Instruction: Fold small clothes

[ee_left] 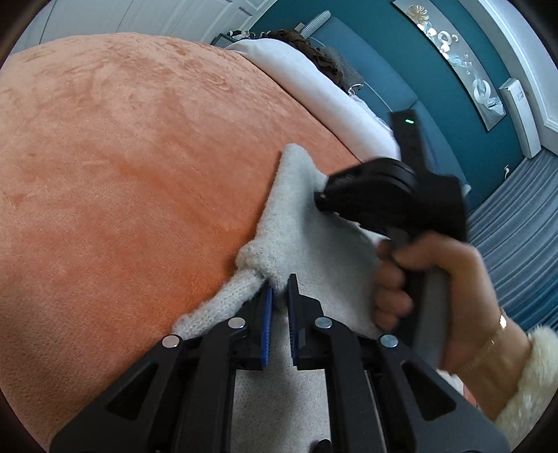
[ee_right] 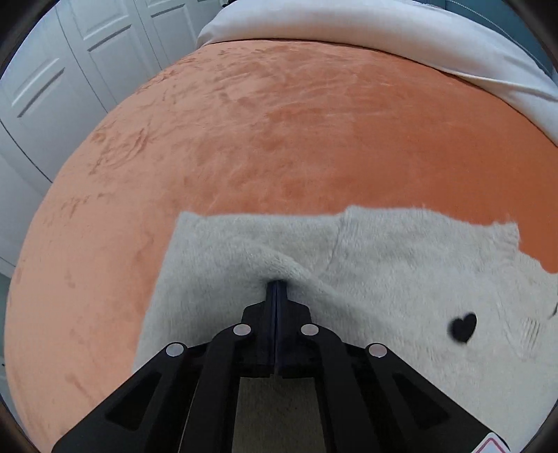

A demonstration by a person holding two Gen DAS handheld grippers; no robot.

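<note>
A pale grey fuzzy knit garment (ee_right: 383, 265) with a small black heart (ee_right: 462, 327) lies spread on the orange blanket (ee_right: 279, 122). My right gripper (ee_right: 277, 284) points down into it with its jaws shut, and the fabric puckers up around the tips. In the left wrist view the same garment (ee_left: 296, 216) is bunched near its left edge. My left gripper (ee_left: 279, 289) pinches that bunch between its blue pads (ee_left: 266, 306). The right gripper (ee_left: 319, 200), held by a hand (ee_left: 418, 278), presses on the cloth farther back.
A white duvet (ee_right: 348, 21) covers the far end of the bed. Dark clothes (ee_left: 307, 45) lie piled against the teal headboard (ee_left: 366, 52). White closet doors (ee_right: 69, 69) stand to the left. Striped grey floor (ee_left: 516, 216) shows past the bed's right edge.
</note>
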